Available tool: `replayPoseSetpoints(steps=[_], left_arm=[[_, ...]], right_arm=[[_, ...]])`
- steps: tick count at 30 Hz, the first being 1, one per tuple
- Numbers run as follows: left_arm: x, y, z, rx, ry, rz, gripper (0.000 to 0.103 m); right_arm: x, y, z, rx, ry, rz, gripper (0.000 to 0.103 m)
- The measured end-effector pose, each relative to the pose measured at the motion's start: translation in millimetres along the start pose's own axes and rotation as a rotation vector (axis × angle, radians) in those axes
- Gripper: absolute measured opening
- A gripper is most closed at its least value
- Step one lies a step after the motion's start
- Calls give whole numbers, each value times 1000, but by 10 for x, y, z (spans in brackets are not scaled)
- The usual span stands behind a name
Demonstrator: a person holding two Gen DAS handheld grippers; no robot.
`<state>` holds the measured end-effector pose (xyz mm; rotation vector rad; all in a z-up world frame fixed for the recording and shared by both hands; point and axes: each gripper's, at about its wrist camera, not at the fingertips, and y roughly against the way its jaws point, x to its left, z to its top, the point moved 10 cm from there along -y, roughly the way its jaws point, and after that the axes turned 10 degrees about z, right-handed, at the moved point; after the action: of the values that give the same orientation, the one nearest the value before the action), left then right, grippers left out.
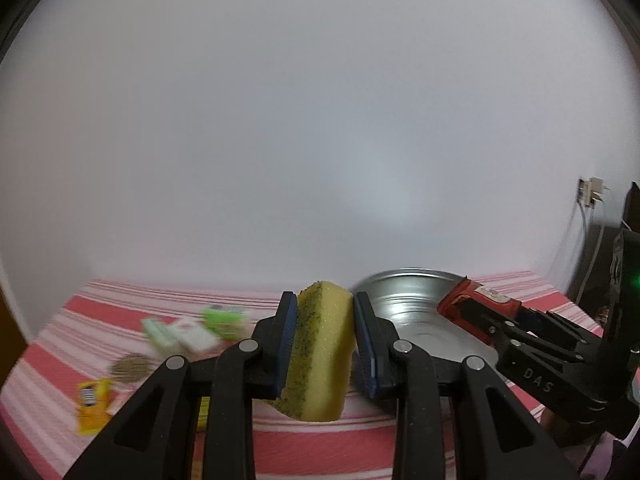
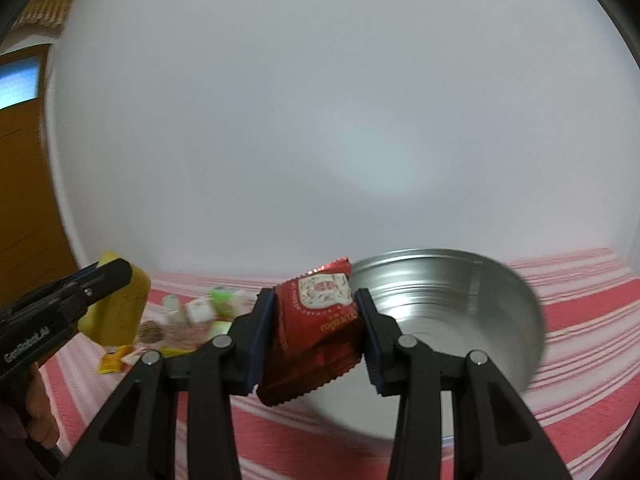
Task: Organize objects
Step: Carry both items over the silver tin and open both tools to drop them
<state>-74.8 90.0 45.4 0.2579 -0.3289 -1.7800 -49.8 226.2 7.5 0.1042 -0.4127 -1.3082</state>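
My left gripper (image 1: 325, 344) is shut on a yellow sponge (image 1: 320, 356) with a green scouring face, held above the striped cloth. My right gripper (image 2: 316, 336) is shut on a red snack packet (image 2: 316, 332), held just left of a steel bowl (image 2: 460, 312). In the left wrist view the bowl (image 1: 416, 300) lies right of the sponge, and the right gripper with the red packet (image 1: 480, 308) hangs over its right side. In the right wrist view the left gripper and sponge (image 2: 116, 304) show at far left.
A red and white striped cloth (image 1: 300, 444) covers the surface. Several small packets lie at left: green and white ones (image 1: 188, 328), a round brown item (image 1: 130, 367), a yellow sachet (image 1: 93, 404). A white wall stands behind. A wall socket with cable (image 1: 590, 192) is at right.
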Motion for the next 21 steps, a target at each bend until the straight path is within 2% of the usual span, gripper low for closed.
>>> replayPoseSetpoints(steps=[5, 10, 13, 18, 21], left_arm=[[-540, -282, -84, 43, -19, -73, 31], [-1014, -556, -282, 111, -19, -121, 31], [-1181, -737, -397, 153, -18, -133, 31], [-1431, -870, -538, 202, -28, -147, 31], [-1398, -908, -592, 217, -36, -134, 31]], right_arm=[[-582, 106, 10, 0, -22, -108, 41], [-1056, 135, -21, 31, -50, -173, 41], [-1206, 83, -67, 61, -31, -206, 41], [-1342, -18, -163, 107, -56, -200, 41], [-1326, -74, -189, 119, -59, -191, 42]])
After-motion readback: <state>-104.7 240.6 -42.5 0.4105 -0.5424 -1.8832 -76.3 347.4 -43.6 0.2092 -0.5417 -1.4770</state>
